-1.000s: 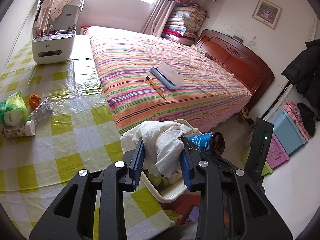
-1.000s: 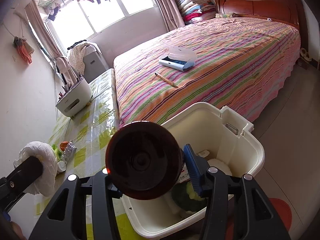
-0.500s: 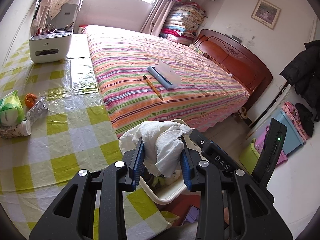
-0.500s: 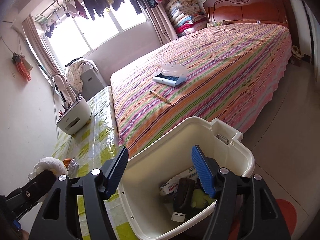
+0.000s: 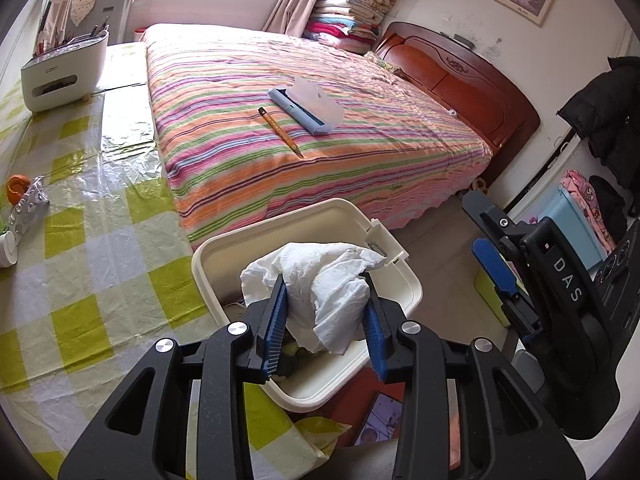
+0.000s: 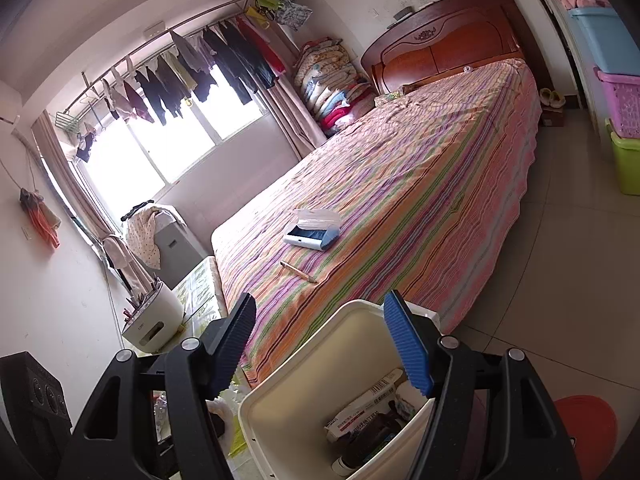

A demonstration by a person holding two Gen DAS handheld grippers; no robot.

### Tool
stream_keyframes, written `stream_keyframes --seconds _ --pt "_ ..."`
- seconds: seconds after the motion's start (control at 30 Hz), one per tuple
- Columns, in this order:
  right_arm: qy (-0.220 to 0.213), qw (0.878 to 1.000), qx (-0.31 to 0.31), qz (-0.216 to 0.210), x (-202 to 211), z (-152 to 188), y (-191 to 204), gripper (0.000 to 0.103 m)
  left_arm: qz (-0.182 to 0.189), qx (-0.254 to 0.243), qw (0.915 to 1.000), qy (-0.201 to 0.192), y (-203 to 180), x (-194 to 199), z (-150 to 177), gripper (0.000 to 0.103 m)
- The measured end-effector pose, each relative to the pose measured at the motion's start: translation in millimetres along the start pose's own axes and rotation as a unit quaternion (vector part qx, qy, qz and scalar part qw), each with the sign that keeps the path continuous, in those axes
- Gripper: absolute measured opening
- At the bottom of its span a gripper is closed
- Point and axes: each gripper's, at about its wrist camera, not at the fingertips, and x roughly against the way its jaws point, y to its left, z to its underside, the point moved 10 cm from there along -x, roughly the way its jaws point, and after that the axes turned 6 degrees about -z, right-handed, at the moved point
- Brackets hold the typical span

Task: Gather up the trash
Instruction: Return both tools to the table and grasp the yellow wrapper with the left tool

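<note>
A crumpled white tissue point(image 5: 320, 276) sits between the blue pads of my left gripper point(image 5: 324, 312). The jaws are opening, though both pads still touch the paper. It hangs over the open cream bin point(image 5: 280, 220), which stands on the floor between table and bed. My right gripper point(image 6: 320, 300) is open and empty above the same bin point(image 6: 288, 396). One of its blue pads point(image 5: 494, 270) shows at the right of the left wrist view. Inside the bin lie a barcoded box point(image 6: 368, 404) and a dark bottle point(image 6: 372, 436).
The table with its yellow-green checked cloth point(image 5: 80, 260) carries a blister pack point(image 5: 28, 208), an orange scrap point(image 5: 18, 186) and a white caddy point(image 5: 64, 76). On the striped bed point(image 5: 360, 152) lie a pencil point(image 5: 280, 132) and a blue case point(image 5: 308, 108). Plastic baskets point(image 6: 624, 100) are stacked at the right wall.
My right gripper let go of the dark bottle into the bin, opened wide and tilted upward. My left gripper carried the tissue forward and down over the bin.
</note>
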Motion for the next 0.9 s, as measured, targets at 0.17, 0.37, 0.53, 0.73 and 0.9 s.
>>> stream_keyframes --seconds 0.17,0.37,0.53,0.73,0.9 --pt "-0.009 1.0 -0.008 -0.003 3 -3 -3 0.065 -0.003 -0.024 0.9996 0.011 -15 -14 8 0.035" --pt "-0.015 1.0 -0.013 -0.006 5 -4 -5 0.065 -0.008 -0.04 0.9992 0.004 -23 -17 10 0.053" --pt "-0.025 1.0 -0.017 -0.008 9 -7 -6 0.065 -0.02 -0.036 0.9989 -0.023 -19 -8 4 0.077" --pt "-0.022 0.999 -0.023 -0.016 8 -5 -4 0.065 -0.025 -0.008 0.999 -0.037 1 11 -6 0.079" --pt "-0.006 1.0 -0.009 -0.025 2 2 8 0.065 -0.053 0.011 0.9965 -0.064 32 39 -19 0.079"
